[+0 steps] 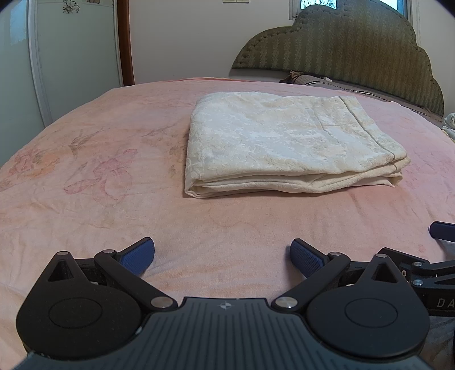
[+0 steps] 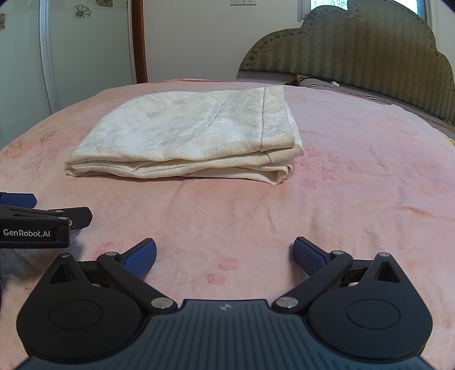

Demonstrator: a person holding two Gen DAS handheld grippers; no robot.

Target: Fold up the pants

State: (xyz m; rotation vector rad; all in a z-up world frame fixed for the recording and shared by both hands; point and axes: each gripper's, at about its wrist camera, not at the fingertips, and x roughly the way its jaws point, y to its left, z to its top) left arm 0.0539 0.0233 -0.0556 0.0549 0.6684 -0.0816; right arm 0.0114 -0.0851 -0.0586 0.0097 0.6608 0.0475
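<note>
pink floral bedsheet [image 1: 113, 142], green quilted headboard [image 1: 355, 45], white wardrobe [image 1: 71, 57].

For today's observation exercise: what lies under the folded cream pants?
The folded cream pants lie on the pink floral bedsheet. Its lower layers show only at the edges; anything tucked inside is covered.

Setting: home bedroom. Evidence: bed [image 1: 113, 199] covered by a pink floral sheet [image 2: 341, 185]; padded olive scalloped headboard [image 1: 355, 42] against a cream wall; pillow [image 1: 307, 79] at its base; white wardrobe doors with flower decals [image 2: 85, 42]; window [image 1: 327, 4] above the headboard.
</note>
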